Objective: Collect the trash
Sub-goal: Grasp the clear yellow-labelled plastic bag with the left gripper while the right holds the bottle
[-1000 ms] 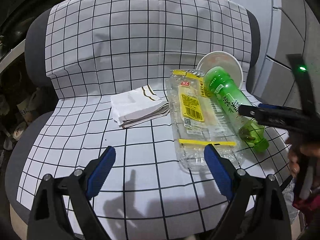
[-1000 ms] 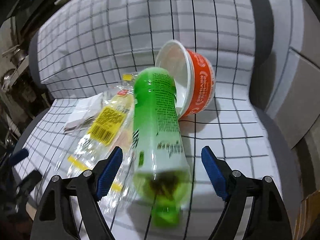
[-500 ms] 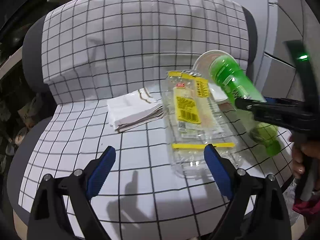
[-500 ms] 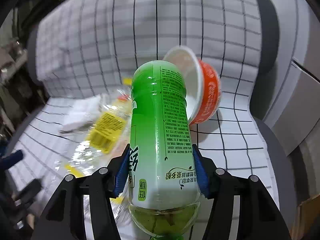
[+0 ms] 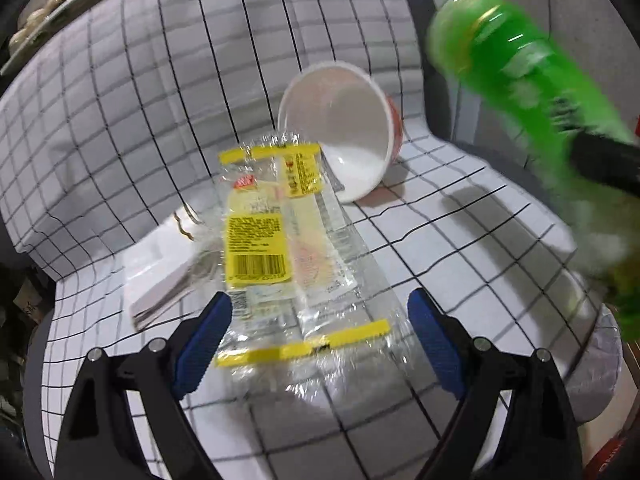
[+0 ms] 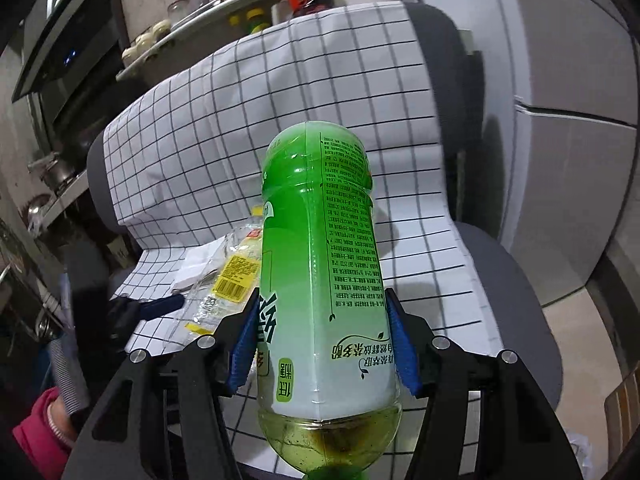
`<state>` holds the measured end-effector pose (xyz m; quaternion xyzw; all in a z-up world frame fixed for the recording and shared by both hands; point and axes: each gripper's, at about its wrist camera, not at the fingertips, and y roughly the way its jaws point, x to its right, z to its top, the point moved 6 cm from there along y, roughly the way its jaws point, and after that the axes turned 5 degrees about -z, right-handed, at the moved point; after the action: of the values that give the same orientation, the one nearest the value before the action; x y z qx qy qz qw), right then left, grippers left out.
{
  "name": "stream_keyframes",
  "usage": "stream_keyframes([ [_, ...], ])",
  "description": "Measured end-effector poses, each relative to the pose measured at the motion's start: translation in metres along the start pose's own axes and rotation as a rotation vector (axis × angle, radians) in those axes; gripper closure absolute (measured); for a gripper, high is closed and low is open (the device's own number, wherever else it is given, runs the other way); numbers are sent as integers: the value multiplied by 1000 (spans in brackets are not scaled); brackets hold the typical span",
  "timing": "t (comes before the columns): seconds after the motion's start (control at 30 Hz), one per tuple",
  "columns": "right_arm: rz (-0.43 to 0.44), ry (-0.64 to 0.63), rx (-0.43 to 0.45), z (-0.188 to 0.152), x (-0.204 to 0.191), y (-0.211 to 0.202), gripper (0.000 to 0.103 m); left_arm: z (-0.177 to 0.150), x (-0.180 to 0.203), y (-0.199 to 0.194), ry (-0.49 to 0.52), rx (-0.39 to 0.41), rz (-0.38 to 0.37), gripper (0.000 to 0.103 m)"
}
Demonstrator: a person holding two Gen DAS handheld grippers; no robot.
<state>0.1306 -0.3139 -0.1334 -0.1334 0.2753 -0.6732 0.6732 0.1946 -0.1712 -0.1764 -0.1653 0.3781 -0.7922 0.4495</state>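
The right gripper [image 6: 322,344] clamps its blue pads on both sides of a green plastic tea bottle [image 6: 320,264], lifted clear of the seat with its cap end toward the camera and cut off at the bottom edge. The left gripper [image 5: 318,338] stands wide with nothing pinched, its pads flanking a clear plastic wrapper with yellow bands [image 5: 280,264] that lies flat on a white cloth with a black grid [image 5: 460,248] draped over a grey padded chair [image 6: 516,284]. Beyond the wrapper a white-lined red paper bowl [image 5: 340,136] lies on its side; a folded white paper napkin [image 5: 160,280] sits partly under the wrapper, blurred. Behind the chair are a cluttered shelf [image 6: 208,4] and a pale grey refrigerator [image 6: 568,120]. In the left view the bottle is smeared.
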Motion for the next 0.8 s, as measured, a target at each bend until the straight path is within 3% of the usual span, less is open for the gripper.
stream_keyframes([
  [0.13,1,16,-2,-2,12,-2,45,-6,-6,22,-2,-63,39,26],
  [0.23,7,26,-5,-3,16,0,44,-14,-12,30,-23,-91,21,26],
  [0.43,24,21,-33,-9,13,11,44,-10,-8,36,2,-106,9,17],
  [0.6,19,20,-54,-16,11,17,44,-6,-6,42,10,-107,8,16],
  [0.67,15,22,-61,-18,11,18,44,-7,-3,42,26,-100,10,25],
  [0.73,9,20,-63,-20,11,18,44,-7,-1,40,36,-88,1,52],
  [0.77,7,18,-63,-20,11,17,44,-7,0,40,36,-85,-5,58],
  [0.8,4,16,-63,-20,11,16,44,-6,1,38,26,-80,-26,79],
])
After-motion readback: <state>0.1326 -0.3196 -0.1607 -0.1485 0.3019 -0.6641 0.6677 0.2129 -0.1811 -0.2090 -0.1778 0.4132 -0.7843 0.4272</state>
